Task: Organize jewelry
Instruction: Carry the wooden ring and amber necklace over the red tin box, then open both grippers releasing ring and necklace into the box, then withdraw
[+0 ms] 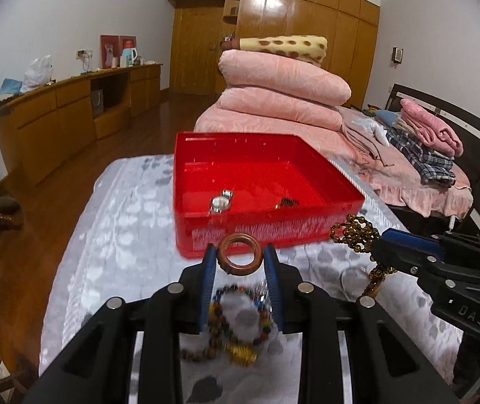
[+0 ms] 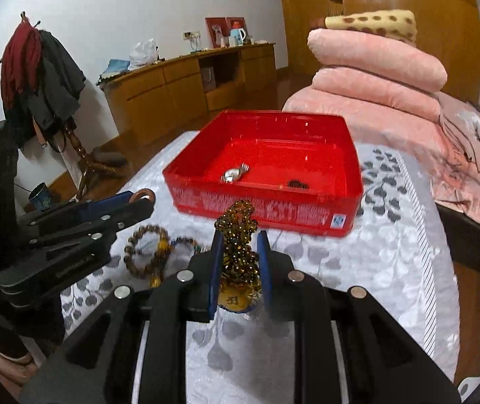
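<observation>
Jewelry was mid-sort on a bed covered with a grey leaf-print sheet [image 1: 115, 235]. The left gripper [image 1: 240, 262] pinched a copper-brown bangle [image 1: 238, 252] between its blue pads, held above the sheet just in front of the red box [image 2: 351, 155]. The right gripper [image 2: 240, 256] was clamped on a bunched amber bead necklace [image 2: 240, 235] — its yellow pendant [image 2: 234, 298] hung low between the jaws. Inside the box lay a silver watch [image 2: 234, 173] and a small dark item [image 2: 296, 183] (too small to identify). Two bead bracelets [image 2: 149, 252] rested on the sheet between the grippers, near the box.
</observation>
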